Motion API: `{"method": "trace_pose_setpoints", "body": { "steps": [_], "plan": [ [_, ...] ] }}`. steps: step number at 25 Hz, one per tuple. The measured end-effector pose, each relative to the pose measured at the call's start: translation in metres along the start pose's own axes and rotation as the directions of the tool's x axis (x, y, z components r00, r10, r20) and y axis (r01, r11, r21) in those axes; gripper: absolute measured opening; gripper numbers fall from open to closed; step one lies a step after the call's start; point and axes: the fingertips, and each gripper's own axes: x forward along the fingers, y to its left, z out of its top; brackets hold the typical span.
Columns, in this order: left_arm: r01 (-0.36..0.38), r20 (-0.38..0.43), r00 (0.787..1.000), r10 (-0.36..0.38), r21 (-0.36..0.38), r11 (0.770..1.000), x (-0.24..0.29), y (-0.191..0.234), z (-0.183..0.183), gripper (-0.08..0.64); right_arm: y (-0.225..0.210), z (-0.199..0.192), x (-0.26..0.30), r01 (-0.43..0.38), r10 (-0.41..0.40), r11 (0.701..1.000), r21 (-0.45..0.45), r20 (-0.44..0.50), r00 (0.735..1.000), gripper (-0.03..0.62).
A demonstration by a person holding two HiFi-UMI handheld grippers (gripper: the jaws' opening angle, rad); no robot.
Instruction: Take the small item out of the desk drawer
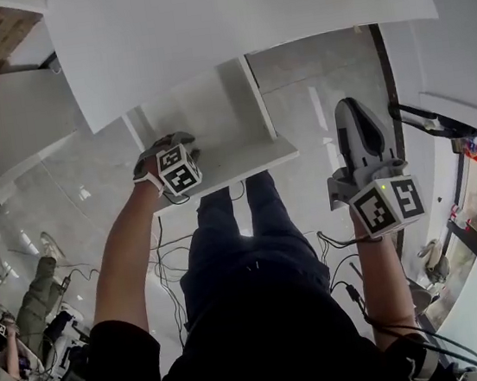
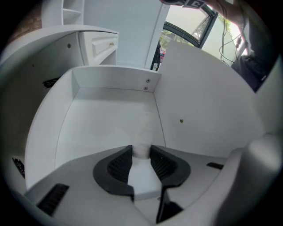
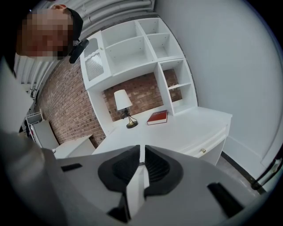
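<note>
The white desk drawer (image 1: 255, 152) stands pulled out below the desk top, and its bare inside wall (image 2: 110, 77) fills the left gripper view. My left gripper (image 1: 173, 155) reaches into the drawer's front left part. A small pale, whitish item (image 2: 142, 137) sits between its dark pads, and my left gripper (image 2: 141, 152) is shut on it just above the drawer floor. My right gripper (image 1: 352, 114) hangs to the right of the drawer, well apart from it. In its own view my right gripper (image 3: 141, 161) is shut with nothing between its fingers.
The white desk top (image 1: 241, 11) spans the upper head view. Cables (image 1: 169, 255) trail on the glossy floor under the drawer. A person (image 1: 39, 299) stands at the lower left. Another white desk carries a lamp (image 3: 123, 106) and a red book (image 3: 157, 117) below a shelf unit (image 3: 141, 44).
</note>
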Motion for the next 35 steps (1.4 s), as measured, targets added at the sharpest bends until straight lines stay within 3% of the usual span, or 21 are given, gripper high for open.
{"method": "trace_pose_setpoints", "body": {
  "steps": [2,4,8,13,18,24,27,29,31,33,35],
  "plan": [
    [-0.026,0.034,0.999,0.028,-0.046,0.999,-0.013,0.004,0.004,0.126,0.004,0.007,-0.002,-0.011,0.011,1.000,0.000,0.013,1.000,0.032],
    [-0.042,0.094,0.994,0.056,-0.137,0.990,-0.029,0.009,0.010,0.126,0.009,0.015,-0.004,-0.027,0.027,1.000,0.005,0.030,0.999,0.029],
    [-0.058,0.239,0.960,0.148,-0.348,0.936,-0.069,0.028,0.027,0.126,0.019,0.037,-0.007,-0.052,0.052,0.999,-0.006,0.066,0.996,0.026],
    [-0.056,0.354,0.896,0.270,-0.512,0.857,-0.137,0.046,0.035,0.126,0.038,0.067,-0.014,-0.079,0.082,0.996,-0.029,0.108,0.991,0.023],
    [-0.092,0.418,0.801,0.429,-0.621,0.778,-0.223,0.054,0.043,0.126,0.047,0.092,-0.028,-0.132,0.137,0.990,-0.040,0.156,0.978,0.021],
    [-0.137,0.403,0.666,0.627,-0.761,0.634,-0.322,0.058,0.011,0.126,0.083,0.133,-0.036,-0.190,0.201,0.979,-0.071,0.212,0.956,0.017],
    [-0.175,0.355,0.581,0.733,-0.825,0.538,-0.370,0.057,-0.008,0.126,0.099,0.153,-0.043,-0.223,0.243,0.969,-0.105,0.238,0.941,0.017],
    [-0.166,0.334,0.500,0.799,-0.869,0.467,-0.408,0.057,-0.018,0.126,0.110,0.166,-0.047,-0.245,0.270,0.961,-0.126,0.258,0.928,0.015],
    [-0.128,0.330,0.407,0.852,-0.903,0.411,-0.447,0.053,-0.021,0.126,0.119,0.177,-0.051,-0.258,0.290,0.955,-0.148,0.272,0.918,0.014],
    [-0.091,0.332,0.320,0.887,-0.921,0.378,-0.483,0.046,-0.019,0.126,0.127,0.185,-0.057,-0.263,0.301,0.950,-0.168,0.278,0.912,0.014],
    [-0.058,0.338,0.244,0.909,-0.931,0.361,-0.514,0.038,-0.013,0.126,0.136,0.193,-0.065,-0.268,0.313,0.945,-0.187,0.285,0.906,0.011]
  ]
}}
